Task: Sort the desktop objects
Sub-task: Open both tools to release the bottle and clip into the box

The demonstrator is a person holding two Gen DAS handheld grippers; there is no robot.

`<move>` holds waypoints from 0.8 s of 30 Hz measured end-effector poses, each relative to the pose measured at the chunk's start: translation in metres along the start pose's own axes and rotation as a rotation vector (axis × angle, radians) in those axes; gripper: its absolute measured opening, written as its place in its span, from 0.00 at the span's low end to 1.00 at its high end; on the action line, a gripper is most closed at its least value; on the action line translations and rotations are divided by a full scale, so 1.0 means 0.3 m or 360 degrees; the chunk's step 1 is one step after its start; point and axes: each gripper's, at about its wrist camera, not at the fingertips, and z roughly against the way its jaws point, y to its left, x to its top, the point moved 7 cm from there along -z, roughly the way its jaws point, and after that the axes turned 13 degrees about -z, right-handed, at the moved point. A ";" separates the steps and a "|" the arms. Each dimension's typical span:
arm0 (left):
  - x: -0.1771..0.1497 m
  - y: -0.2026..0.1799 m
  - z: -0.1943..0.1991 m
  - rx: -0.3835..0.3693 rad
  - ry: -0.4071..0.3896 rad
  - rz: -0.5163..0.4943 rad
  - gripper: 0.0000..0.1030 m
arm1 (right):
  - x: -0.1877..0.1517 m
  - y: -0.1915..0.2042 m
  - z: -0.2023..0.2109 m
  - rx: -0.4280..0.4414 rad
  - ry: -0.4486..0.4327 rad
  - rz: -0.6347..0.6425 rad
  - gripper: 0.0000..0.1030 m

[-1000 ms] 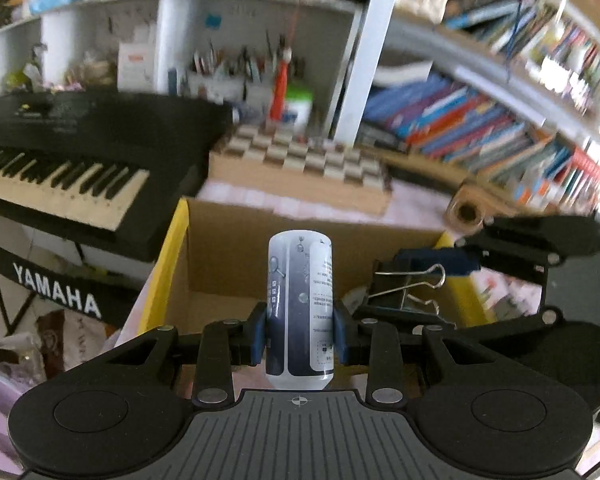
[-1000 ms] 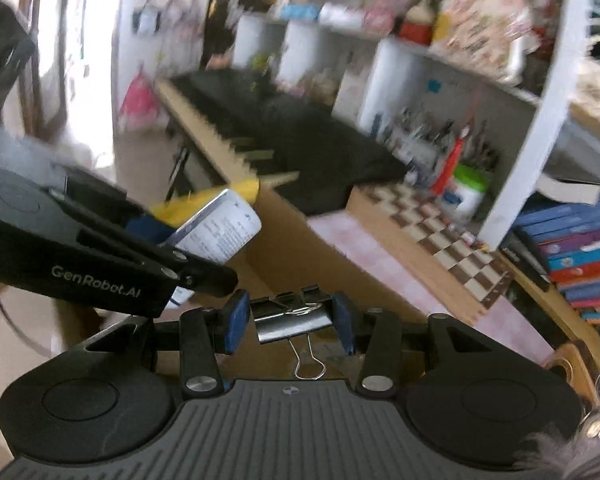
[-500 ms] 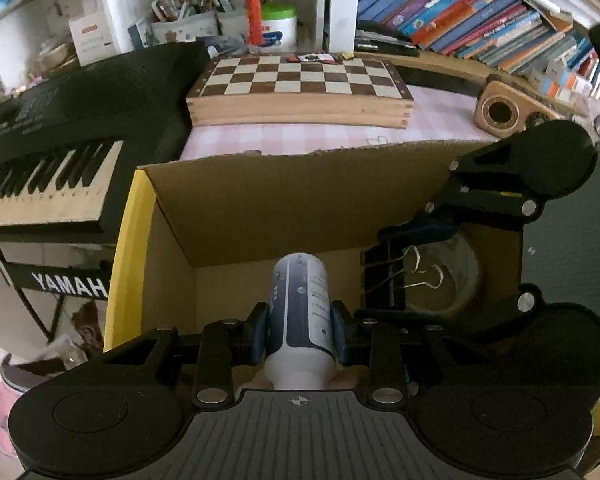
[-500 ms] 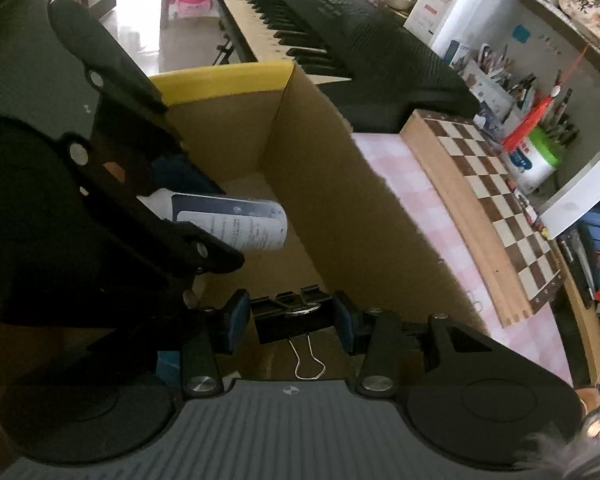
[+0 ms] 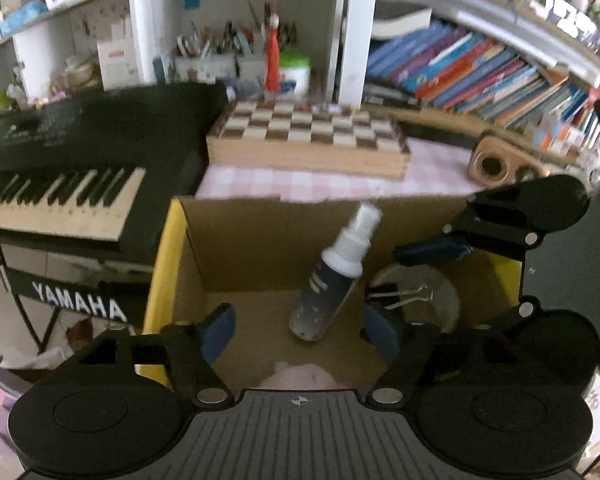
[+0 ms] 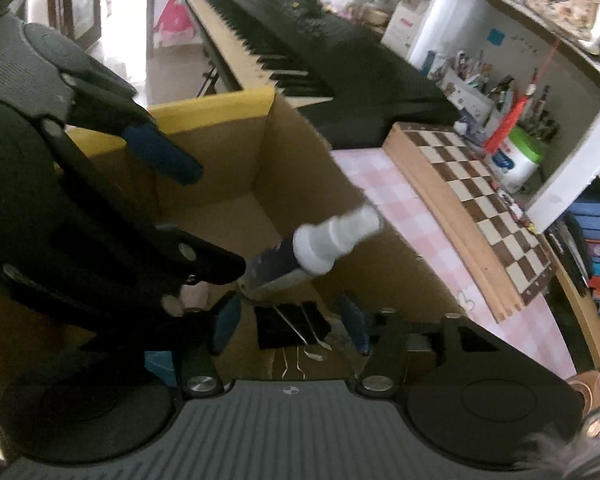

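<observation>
While both grippers hang over the cardboard box (image 5: 260, 240), the left gripper (image 5: 300, 330) jaws have just opened, the spray bottle (image 5: 328, 280) loose between them; the right gripper (image 6: 290, 330) jaws have just parted around the binder clip (image 6: 288, 326), free of its pads.

Right gripper (image 6: 290, 326) points down into the cardboard box (image 6: 380, 256), whose far rim is taped yellow. Its jaws have just been opening; the black binder clip (image 6: 288, 328) sits between the blue pads, gaps visible on both sides, wire handles trailing toward the camera. Left gripper (image 6: 204, 216) enters from the left, also over the box. A spray bottle (image 6: 320, 246), white cap toward the right, blurred, is tilted inside the box just above the clip. Beyond the box: pink checked cloth (image 6: 432, 264), chessboard (image 6: 476, 200), keyboard (image 6: 300, 60).
</observation>
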 end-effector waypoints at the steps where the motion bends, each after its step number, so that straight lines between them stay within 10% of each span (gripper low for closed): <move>1: 0.005 -0.002 0.021 0.0005 -0.0028 -0.0001 0.77 | 0.001 -0.006 0.016 -0.0008 -0.0023 -0.0029 0.54; 24: -0.125 -0.094 0.437 0.0090 -0.0493 0.0218 0.90 | -0.144 -0.009 0.517 -0.0326 -0.0635 -0.0637 0.70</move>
